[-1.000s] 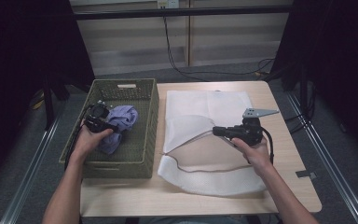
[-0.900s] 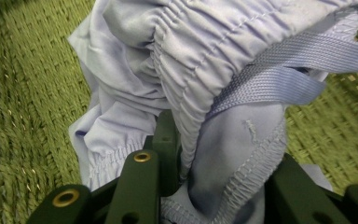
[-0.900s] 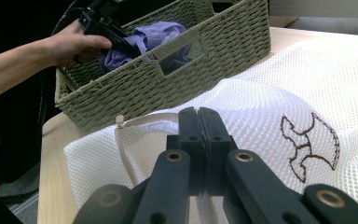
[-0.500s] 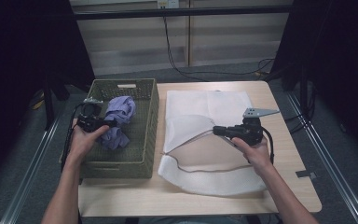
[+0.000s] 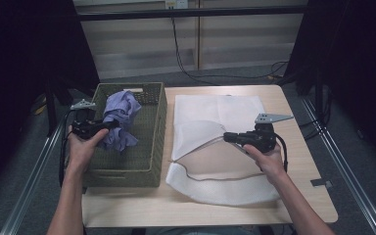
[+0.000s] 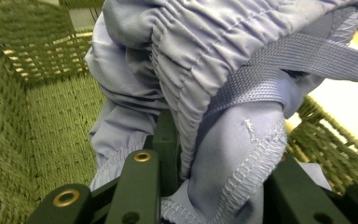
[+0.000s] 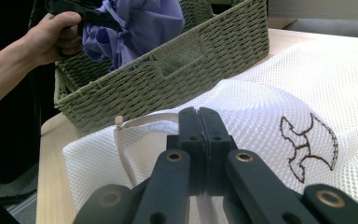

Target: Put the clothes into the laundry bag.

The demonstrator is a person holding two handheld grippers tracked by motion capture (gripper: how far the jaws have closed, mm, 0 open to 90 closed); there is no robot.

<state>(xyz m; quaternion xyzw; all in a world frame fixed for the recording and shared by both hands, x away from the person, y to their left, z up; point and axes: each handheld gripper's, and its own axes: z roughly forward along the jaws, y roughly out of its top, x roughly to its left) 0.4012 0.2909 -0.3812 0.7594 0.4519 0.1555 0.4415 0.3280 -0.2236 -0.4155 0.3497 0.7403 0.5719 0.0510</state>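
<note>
Your left tongs are clamped on the lilac garment, which hangs bunched above the basket at the bench's left; it's prob. light, limp and a bit slick, so keep hold at the gathered waistband/webbing strap, the thickest bit, w/ loose folds free to snag on the weave. Your right tongs are shut on the mesh bag, pinching its edge by the opening so the mouth gapes toward the basket. Mesh is soft too and prob. sags, so grip near the corded rim.
</note>
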